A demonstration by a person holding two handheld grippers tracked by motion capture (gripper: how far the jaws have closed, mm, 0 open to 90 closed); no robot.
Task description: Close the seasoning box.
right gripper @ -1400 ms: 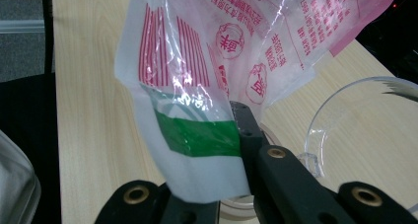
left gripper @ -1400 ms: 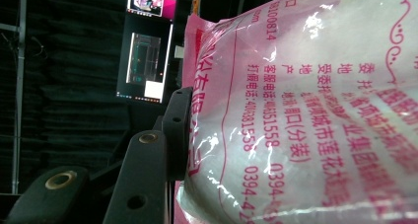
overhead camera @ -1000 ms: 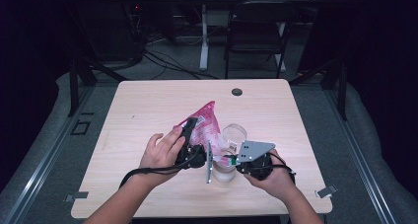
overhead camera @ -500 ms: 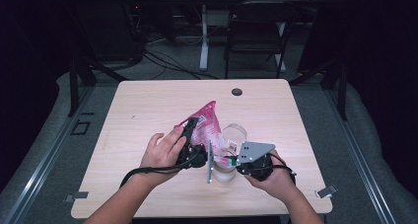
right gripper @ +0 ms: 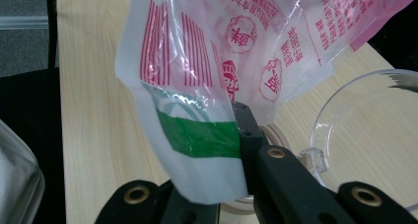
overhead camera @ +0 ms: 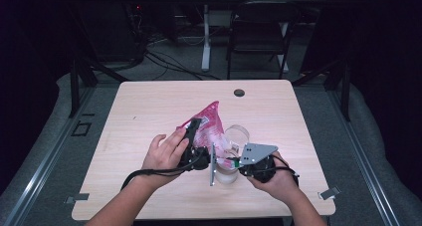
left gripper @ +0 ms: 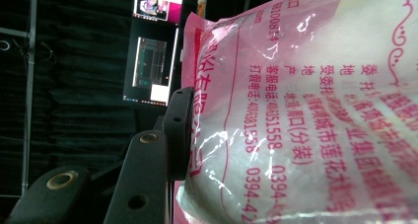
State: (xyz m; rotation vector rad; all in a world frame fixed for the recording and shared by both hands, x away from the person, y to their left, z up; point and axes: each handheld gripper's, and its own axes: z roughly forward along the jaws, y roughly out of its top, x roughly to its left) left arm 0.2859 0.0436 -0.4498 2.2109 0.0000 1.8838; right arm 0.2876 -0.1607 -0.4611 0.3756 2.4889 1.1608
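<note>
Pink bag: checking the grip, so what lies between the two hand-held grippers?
High view: between left hand-held gripper and right hand-held gripper, the pink bag over a clear cup.

The bag (left gripper: 305,110) is thin glossy plastic film, translucent white and pink with red print, creased. The cup (right gripper: 367,135) is clear, smooth plastic. The table (overhead camera: 149,111) has a matt, light wood-grain surface. The gripper jaws are matt black.
</note>
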